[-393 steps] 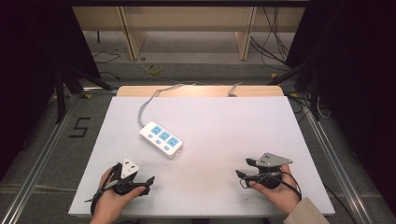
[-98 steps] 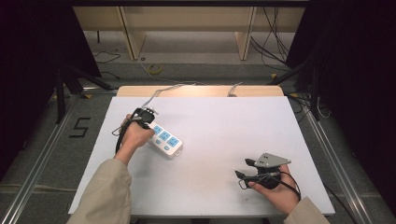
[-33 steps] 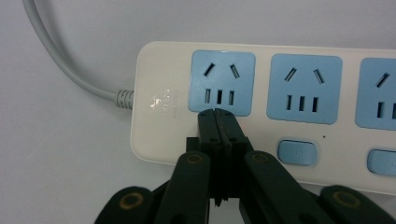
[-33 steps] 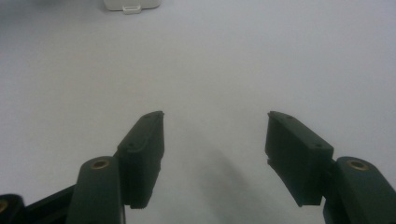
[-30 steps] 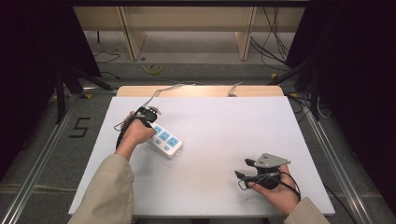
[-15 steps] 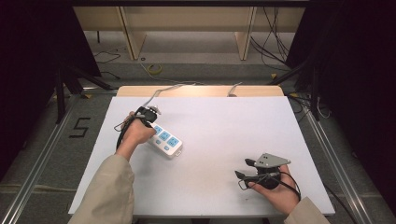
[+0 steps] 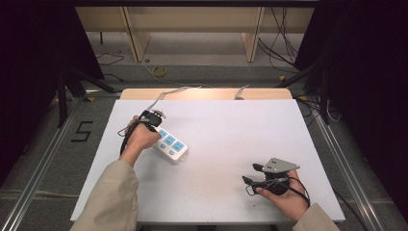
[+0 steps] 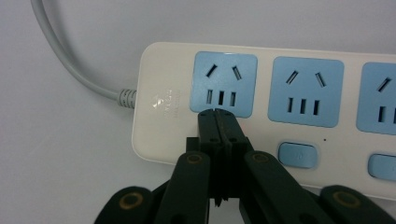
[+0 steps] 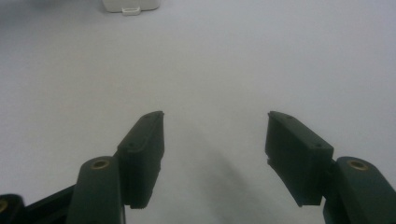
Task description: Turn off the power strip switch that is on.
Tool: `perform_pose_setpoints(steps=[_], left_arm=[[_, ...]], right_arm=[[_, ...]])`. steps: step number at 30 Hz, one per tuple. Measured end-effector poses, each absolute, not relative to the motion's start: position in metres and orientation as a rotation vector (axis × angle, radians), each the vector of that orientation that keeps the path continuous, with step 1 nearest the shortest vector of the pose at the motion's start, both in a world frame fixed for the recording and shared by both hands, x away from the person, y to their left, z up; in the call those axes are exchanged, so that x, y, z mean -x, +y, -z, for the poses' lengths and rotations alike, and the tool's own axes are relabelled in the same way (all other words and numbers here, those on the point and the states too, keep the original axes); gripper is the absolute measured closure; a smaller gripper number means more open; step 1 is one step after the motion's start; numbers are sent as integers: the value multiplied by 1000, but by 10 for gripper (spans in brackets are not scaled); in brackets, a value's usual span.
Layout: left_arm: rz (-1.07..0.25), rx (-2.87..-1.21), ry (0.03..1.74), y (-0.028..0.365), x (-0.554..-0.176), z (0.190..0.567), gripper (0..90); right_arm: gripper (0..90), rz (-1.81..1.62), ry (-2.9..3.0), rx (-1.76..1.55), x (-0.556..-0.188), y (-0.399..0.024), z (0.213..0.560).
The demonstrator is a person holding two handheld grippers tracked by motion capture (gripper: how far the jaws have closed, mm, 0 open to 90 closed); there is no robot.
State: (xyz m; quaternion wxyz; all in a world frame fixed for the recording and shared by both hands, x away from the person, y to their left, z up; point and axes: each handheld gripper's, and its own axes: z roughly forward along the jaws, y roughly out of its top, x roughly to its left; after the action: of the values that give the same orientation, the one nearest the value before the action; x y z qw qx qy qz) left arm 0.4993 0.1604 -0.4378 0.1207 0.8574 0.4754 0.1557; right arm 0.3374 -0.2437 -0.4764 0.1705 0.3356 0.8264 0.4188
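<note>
A white power strip [image 7: 169, 144] with three blue sockets lies left of the table's middle, its grey cable [image 7: 163, 94] running off the far edge. My left gripper [image 7: 155, 126] is shut with nothing between its jaws. In the left gripper view its tips [image 8: 217, 112] sit at the lower edge of the strip's [image 8: 163, 102] first blue socket [image 8: 224, 81], beside the cable [image 8: 60, 56] end. Whether they press on it I cannot tell. My right gripper [image 7: 251, 173] rests at the front right, open and empty [image 9: 215, 116].
Blue switch buttons [image 8: 297, 155] sit below each socket. The white tabletop [image 7: 231, 125] has free room between the strip and my right hand. A strip end [image 9: 130, 5] shows far ahead of the right jaws. Cables lie on the floor [image 7: 159, 72] behind the table.
Since the earliest frame my left hand has gone from the front left of the table up to the power strip. Over the last few seconds nothing has moved.
</note>
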Motion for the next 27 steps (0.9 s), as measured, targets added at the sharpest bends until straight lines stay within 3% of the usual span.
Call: perform_pose_setpoints(steps=[9, 18, 27], left_arm=[[-441, -2478, 1381, 161, -498, 435, 898], [-510, -2389, 1373, 164, -495, 426, 892], [-516, -2328, 1363, 168, -486, 416, 778]], right_arm=[[385, -1188, 2349, -951, -338, -244, 476], [384, -1189, 2350, -953, -338, -244, 476], [385, -1188, 2348, -954, -338, -244, 476]])
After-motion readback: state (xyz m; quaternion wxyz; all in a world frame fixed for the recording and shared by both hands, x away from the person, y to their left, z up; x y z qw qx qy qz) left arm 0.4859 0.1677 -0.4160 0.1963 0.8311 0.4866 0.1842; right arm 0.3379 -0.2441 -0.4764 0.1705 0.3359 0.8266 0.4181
